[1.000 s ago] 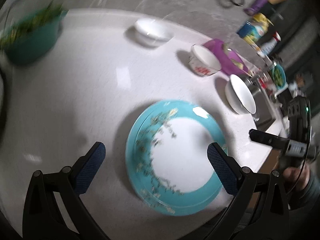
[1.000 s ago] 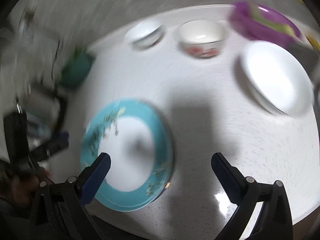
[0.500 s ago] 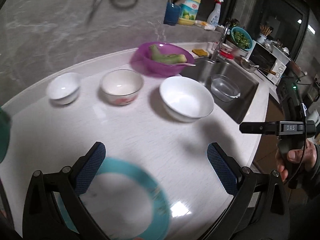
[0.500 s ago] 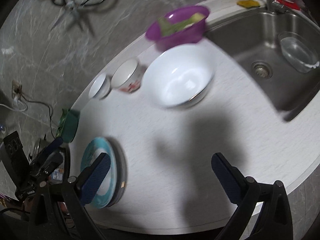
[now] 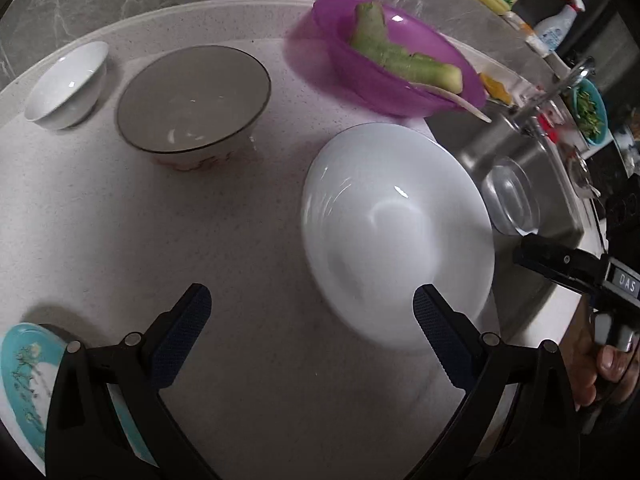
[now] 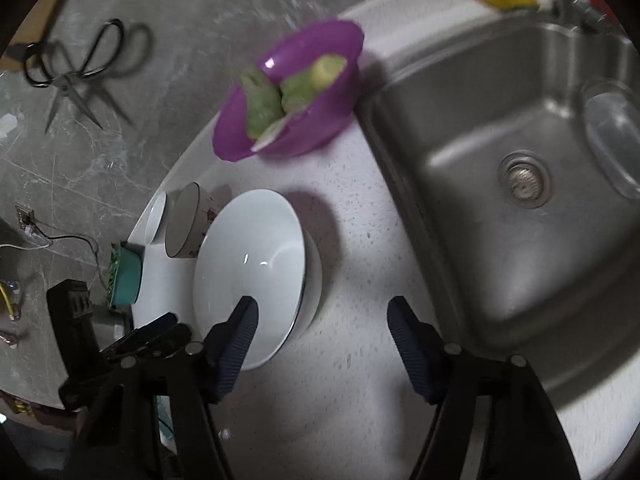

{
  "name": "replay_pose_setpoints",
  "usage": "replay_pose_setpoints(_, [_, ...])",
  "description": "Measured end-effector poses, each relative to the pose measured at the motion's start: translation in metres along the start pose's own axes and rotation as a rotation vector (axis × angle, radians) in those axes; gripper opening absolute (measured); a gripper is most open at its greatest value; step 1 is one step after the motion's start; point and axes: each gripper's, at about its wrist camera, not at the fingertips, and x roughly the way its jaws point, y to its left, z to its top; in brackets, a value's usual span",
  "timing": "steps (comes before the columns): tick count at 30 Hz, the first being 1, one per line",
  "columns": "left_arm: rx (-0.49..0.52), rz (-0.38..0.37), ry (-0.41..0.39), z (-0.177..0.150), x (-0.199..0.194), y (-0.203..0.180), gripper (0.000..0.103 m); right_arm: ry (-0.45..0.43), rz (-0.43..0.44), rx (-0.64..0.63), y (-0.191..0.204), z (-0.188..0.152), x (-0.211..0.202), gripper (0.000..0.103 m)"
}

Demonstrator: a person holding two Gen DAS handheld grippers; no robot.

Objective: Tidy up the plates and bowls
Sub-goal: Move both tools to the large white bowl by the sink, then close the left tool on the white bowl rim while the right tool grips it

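Note:
A large white bowl [image 5: 396, 232] sits on the white counter [image 5: 240, 240] beside the sink. My left gripper [image 5: 310, 300] hangs open in front of it, with its right finger over the bowl's near rim and nothing gripped. In the right wrist view the same bowl [image 6: 248, 264] lies at my right gripper [image 6: 322, 308]. Its jaws are closing, the left finger over the bowl's inside and the rim between the pads without touching them. A red-patterned medium bowl [image 5: 192, 104] and a small white bowl [image 5: 66, 84] stand behind. The teal plate [image 5: 20, 364] lies at the lower left.
A purple bowl [image 5: 396, 64] with green vegetable stands at the back by the steel sink [image 6: 500, 120], which holds a glass bowl [image 6: 612, 136]. A teal bowl of greens [image 6: 126, 276] sits at the counter's far end. Scissors [image 6: 76, 64] hang on the wall.
Both grippers have swept from the teal plate over to the large white bowl. The right jaws have narrowed around its rim. The left jaws stay wide.

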Motion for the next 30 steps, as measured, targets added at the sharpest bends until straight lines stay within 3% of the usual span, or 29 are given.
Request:
replay_pose_setpoints(5, [-0.032,0.037,0.009,0.017,0.027,-0.003,0.101,0.055,0.024,-0.053,0.006,0.012,0.025,0.07])
replay_pose_setpoints(8, [-0.032,0.037,0.012,0.016,0.028,0.008,0.098,0.075,0.004,-0.078,0.011,0.018,0.04,0.062])
replay_pose_setpoints(11, [-0.026,0.03,0.026,0.017,0.035,0.011,0.089,0.085,-0.005,-0.089,0.013,0.02,0.049,0.06])
replay_pose_setpoints(13, [-0.027,0.015,0.042,0.016,0.041,0.013,0.076,0.096,-0.014,-0.085,0.012,0.021,0.056,0.059])
replay_pose_setpoints(16, [-0.021,0.023,0.054,0.015,0.05,0.015,0.068,0.107,-0.017,-0.082,0.012,0.023,0.063,0.057])
replay_pose_setpoints(17, [-0.021,0.024,0.057,0.015,0.052,0.015,0.055,0.109,-0.021,-0.087,0.013,0.023,0.065,0.056])
replay_pose_setpoints(18, [-0.023,0.022,0.06,0.015,0.053,0.016,0.046,0.112,-0.017,-0.087,0.013,0.024,0.066,0.051])
replay_pose_setpoints(23, [-0.011,0.0,0.059,0.016,0.06,0.013,0.027,0.148,-0.019,-0.096,0.015,0.023,0.077,0.023])
replay_pose_setpoints(24, [-0.009,-0.011,0.064,0.017,0.061,0.013,0.019,0.155,-0.035,-0.103,0.015,0.023,0.079,0.017])
replay_pose_setpoints(30, [0.011,-0.022,0.076,0.02,0.064,0.008,0.014,0.171,-0.059,-0.111,0.016,0.025,0.08,0.015])
